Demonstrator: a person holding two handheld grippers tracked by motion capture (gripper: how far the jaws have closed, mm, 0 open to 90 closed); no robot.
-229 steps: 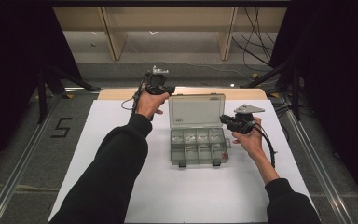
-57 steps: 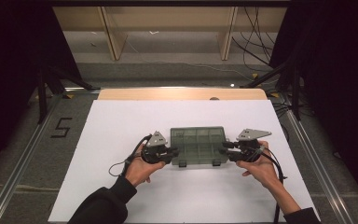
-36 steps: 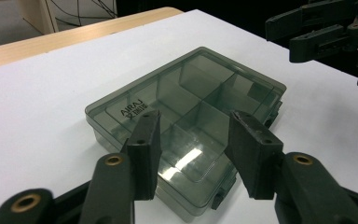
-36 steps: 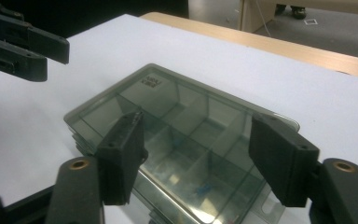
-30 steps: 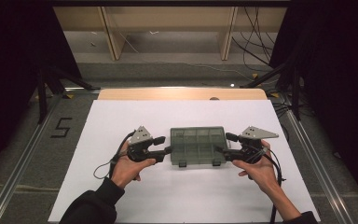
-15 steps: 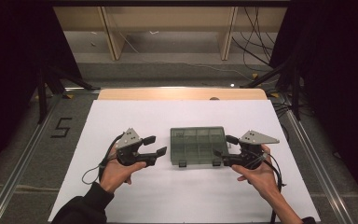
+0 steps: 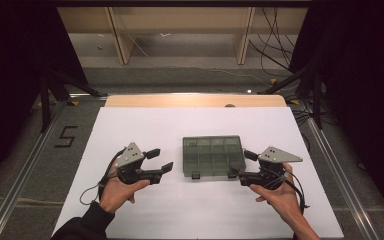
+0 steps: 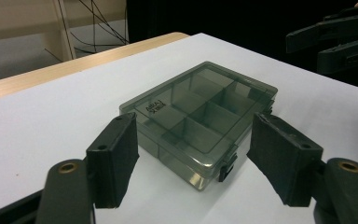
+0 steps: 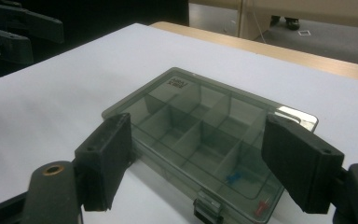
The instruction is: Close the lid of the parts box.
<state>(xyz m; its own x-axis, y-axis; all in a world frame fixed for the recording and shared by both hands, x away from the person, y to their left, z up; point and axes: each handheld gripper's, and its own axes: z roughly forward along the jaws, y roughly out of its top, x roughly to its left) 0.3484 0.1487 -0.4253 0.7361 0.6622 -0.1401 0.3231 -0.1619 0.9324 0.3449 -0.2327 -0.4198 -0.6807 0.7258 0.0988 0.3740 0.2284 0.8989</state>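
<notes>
A smoky grey compartment box (image 7: 212,156) lies flat on the white table (image 7: 190,125) with its lid shut and two front latches down. My left gripper (image 7: 160,160) hovers a short way off its left end, open, with nothing between the jaws, which have just been opening. My right gripper (image 7: 241,164) stands open at the right end, its jaws also just opening and their pads off the box. In the left gripper view the box (image 8: 198,114) lies ahead of my left gripper (image 8: 193,126). The right gripper view has the box (image 9: 200,126) ahead of my right gripper (image 9: 199,121), with small blue (image 9: 233,178) and red (image 9: 262,206) bits inside.
A wooden strip (image 7: 195,100) runs along the table's far edge. Metal rails (image 7: 330,165) flank the table, and a "5" (image 7: 66,136) is marked on the floor at the left. Cables (image 7: 280,55) trail at the back right.
The lid, open in the oldest frame, is now shut. Over the last second both hands drew sideways off the box's ends, the left farther, and both sets of jaws widened.
</notes>
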